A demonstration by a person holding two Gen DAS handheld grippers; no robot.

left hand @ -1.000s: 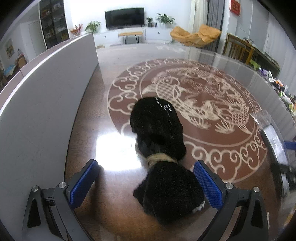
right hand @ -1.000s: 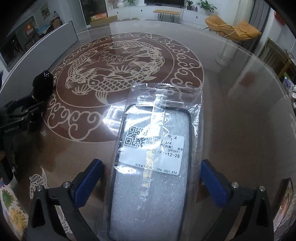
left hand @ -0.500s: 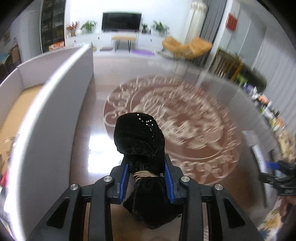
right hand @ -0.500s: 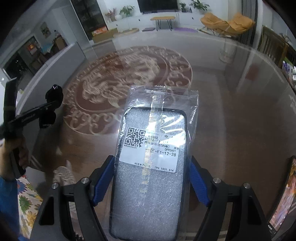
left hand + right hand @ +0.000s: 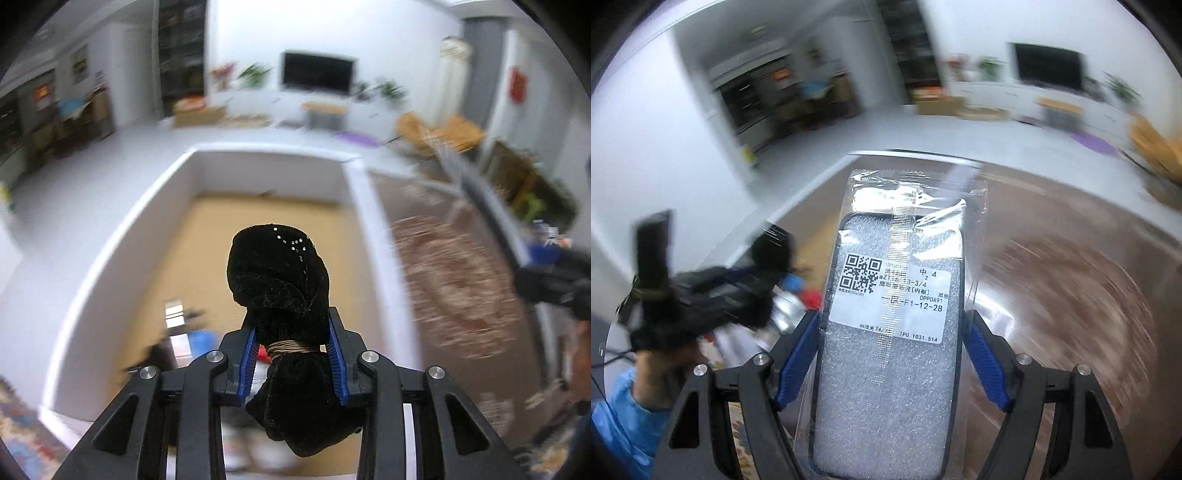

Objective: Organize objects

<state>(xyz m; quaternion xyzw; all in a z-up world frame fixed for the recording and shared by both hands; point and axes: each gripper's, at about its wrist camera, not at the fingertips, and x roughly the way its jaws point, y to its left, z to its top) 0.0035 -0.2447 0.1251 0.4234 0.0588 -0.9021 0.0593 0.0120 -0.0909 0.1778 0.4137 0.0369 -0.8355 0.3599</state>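
Phone case [image 5: 890, 354] label reads "OPPOA91", "TPU 1031 514"; right gripper [image 5: 892, 354] clamped.

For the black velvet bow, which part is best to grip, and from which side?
Grip the black velvet bow at its narrow waist, where the gold wire band binds it, with one pad on each side. That is the thinnest, firmest part; the left gripper holds it there.

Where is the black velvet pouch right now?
In the left wrist view, the black velvet pouch is clamped in the left hand-held gripper, held above the open white box.
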